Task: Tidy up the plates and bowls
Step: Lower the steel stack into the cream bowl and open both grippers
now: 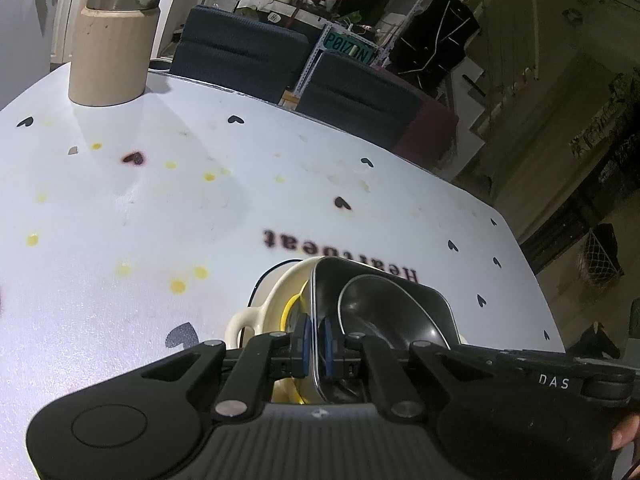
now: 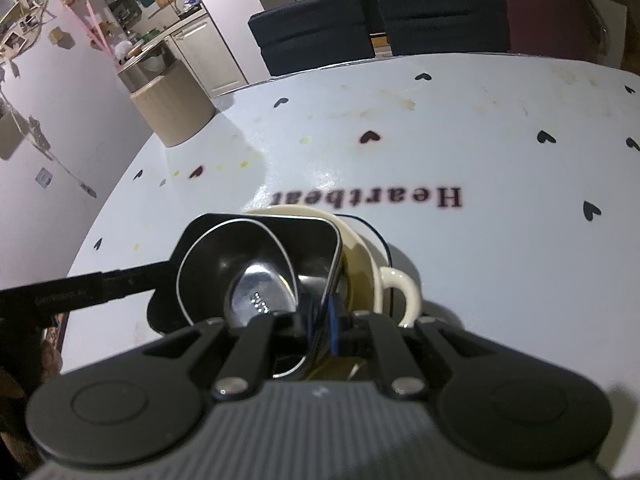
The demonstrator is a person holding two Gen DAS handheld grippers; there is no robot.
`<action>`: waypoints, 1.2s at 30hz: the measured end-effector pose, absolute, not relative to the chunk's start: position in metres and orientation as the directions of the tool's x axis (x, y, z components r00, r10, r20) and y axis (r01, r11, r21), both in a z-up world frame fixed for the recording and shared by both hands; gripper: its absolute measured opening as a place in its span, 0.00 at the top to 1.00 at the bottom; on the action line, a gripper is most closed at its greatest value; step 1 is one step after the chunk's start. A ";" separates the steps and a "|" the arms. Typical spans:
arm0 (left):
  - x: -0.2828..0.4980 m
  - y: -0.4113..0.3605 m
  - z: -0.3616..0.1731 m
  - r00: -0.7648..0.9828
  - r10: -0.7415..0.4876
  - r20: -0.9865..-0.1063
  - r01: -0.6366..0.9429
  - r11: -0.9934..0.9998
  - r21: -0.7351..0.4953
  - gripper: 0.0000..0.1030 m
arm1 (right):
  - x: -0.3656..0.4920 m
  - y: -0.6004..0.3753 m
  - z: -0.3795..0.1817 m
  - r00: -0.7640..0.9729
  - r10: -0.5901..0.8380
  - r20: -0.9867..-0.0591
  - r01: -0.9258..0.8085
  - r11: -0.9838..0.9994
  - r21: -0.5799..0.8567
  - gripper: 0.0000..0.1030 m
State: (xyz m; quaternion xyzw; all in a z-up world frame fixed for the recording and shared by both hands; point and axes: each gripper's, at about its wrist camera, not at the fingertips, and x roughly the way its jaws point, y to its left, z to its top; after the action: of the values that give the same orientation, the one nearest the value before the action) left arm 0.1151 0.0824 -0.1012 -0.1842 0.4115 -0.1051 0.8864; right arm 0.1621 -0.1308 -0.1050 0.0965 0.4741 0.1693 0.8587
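Note:
A black square plate (image 1: 384, 280) with a round black bowl (image 1: 380, 312) in it rests tilted inside a cream two-handled dish (image 1: 280, 292) on the white table. My left gripper (image 1: 316, 346) is shut on the near left rim of the black plate. In the right wrist view the same black plate (image 2: 316, 240), its bowl (image 2: 224, 264) and the cream dish (image 2: 360, 240) show. My right gripper (image 2: 322, 330) is shut on the plate's right rim. The left gripper's arm (image 2: 80, 284) reaches in from the left.
A beige canister with a metal pot on top (image 1: 112, 40) (image 2: 172, 104) stands at the far left of the white heart-print table (image 1: 160, 200). Two dark chairs (image 1: 248, 48) (image 2: 312, 36) sit behind the far edge. The table's right edge (image 1: 532, 264) drops off.

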 end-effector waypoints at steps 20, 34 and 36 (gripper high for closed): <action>0.113 0.082 -0.097 0.626 -0.318 -0.712 0.026 0.921 -0.388 0.93 | 0.163 -0.132 -0.104 0.493 0.380 -0.783 -0.204 0.925 0.320 0.88; 0.085 0.082 -0.070 0.659 -0.297 -0.691 0.038 0.931 -0.364 0.79 | 0.142 -0.146 -0.082 0.580 0.345 -0.738 -0.181 0.938 0.296 0.71; 0.079 0.082 -0.065 0.667 -0.291 -0.686 0.038 0.933 -0.359 0.72 | 0.135 -0.147 -0.074 0.602 0.350 -0.718 -0.193 0.936 0.295 0.67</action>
State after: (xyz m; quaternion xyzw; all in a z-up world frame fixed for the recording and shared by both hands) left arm 0.0788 0.0823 -0.0647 -0.1591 0.3978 -0.0917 0.8989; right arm 0.1351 -0.1470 -0.0737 0.0937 0.4195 0.1525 0.8899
